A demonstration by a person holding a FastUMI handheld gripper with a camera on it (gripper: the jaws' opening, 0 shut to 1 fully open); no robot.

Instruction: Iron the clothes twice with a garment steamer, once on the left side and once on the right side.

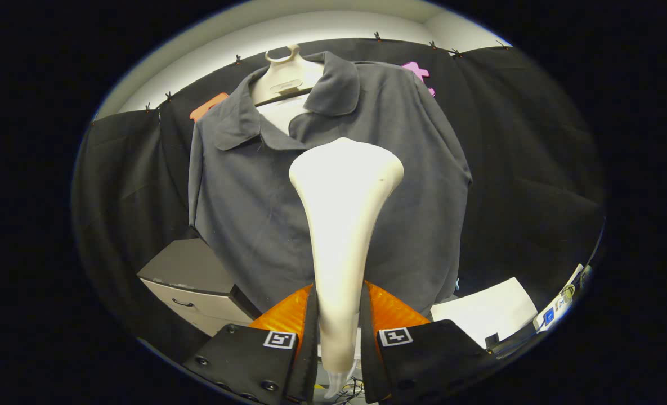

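Steamer (341, 225) handle clamped between gripper (339, 332) fingers, both pressed on it. Head raised just ahead of shirt (243, 197) chest, near centre; contact with fabric likely, not confirmed. Shirt hung on hanger (285, 73). Head to be kept flat, drawn slowly down one side.

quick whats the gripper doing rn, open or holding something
Gripper: shut on the garment steamer, both fingers pressing its handle, its head held up in front of the grey shirt.
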